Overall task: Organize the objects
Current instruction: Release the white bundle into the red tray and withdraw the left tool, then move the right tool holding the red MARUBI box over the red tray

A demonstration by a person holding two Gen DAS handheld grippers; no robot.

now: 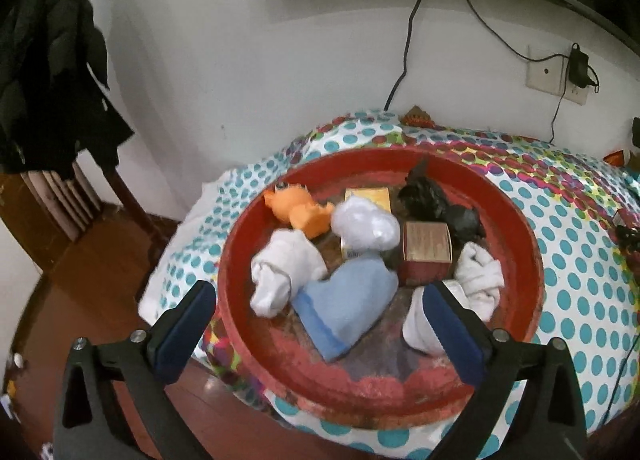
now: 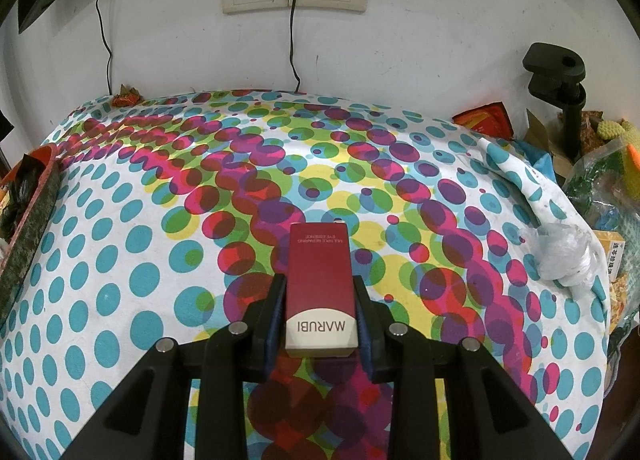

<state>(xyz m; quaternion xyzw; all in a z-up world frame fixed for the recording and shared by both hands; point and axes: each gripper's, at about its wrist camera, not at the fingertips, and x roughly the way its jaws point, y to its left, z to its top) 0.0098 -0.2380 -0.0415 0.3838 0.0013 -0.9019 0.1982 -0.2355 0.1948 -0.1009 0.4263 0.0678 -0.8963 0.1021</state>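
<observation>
Right wrist view: right gripper is clamped on a red box marked MARUBI, held over the spotted tablecloth. Judged step: carrying this box for sorting; the next move likely calls for transfer toward the red basin. Left gripper stands fully spread and empty, just before the basin; a blue cloth lies between its fingers, untouched.
</observation>
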